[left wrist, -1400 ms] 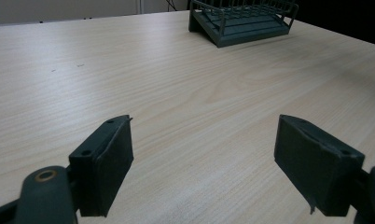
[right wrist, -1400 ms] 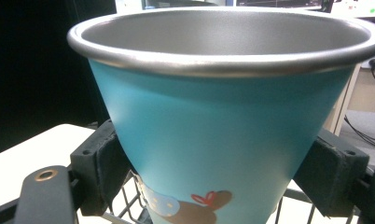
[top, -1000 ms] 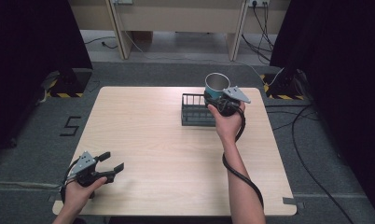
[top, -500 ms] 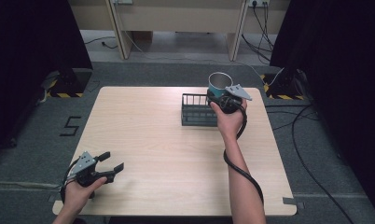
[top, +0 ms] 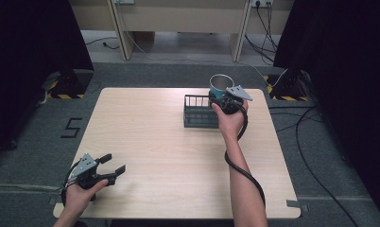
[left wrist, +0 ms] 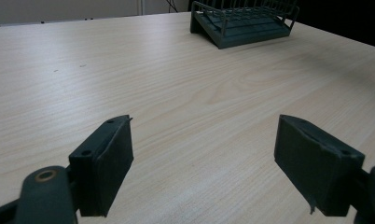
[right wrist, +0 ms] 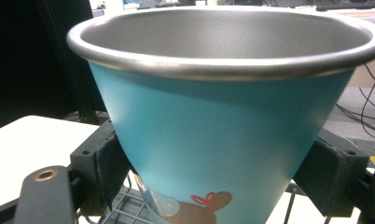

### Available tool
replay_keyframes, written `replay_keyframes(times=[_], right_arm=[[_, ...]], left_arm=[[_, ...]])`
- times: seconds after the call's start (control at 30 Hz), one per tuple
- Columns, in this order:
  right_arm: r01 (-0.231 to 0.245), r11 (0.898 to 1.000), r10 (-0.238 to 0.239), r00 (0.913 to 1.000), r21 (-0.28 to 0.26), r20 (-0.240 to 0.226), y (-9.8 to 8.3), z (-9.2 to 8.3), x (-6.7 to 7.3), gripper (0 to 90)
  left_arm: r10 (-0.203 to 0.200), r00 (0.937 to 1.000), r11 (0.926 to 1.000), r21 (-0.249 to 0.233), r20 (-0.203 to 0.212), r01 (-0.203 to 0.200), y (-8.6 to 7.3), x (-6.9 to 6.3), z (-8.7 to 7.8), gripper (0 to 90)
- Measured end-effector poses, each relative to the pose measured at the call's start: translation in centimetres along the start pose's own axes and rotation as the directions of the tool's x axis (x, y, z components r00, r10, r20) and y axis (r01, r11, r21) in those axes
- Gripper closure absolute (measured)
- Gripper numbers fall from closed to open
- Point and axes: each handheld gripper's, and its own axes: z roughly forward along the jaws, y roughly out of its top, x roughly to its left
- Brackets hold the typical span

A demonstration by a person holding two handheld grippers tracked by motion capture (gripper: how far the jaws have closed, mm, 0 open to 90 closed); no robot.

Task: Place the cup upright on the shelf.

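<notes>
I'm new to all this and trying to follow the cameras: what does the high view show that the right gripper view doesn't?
The high view takes in the whole table, the person's arms, the left tongs open near the front corner, and the floor cables. The right gripper view gives a close look at the cup's grey inside and a small picture printed low on its blue wall. Both show the cup clamped in the right tongs above the wire rack.
</notes>
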Motion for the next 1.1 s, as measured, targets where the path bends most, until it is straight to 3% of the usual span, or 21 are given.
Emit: replay_keyframes(times=[0.53, 1.1], right_arm=[[-0.009, 0.997, 0.008, 0.9999, 0.070, 0.014, -1.3, 2.1, 0.0, 19.6], [-0.009, 0.989, 0.004, 0.9995, 0.148, 0.032, -2.6, 2.9, 0.2, 19.5]], left_arm=[[-0.005, 1.0000, 1.0000, -0.006, 0.005, 0.005, 0.0, 0.0, 0.0, 18.9], [0.000, 1.0000, 1.0000, -0.002, 0.009, 0.000, 0.0, -0.1, 0.1, 18.8]])
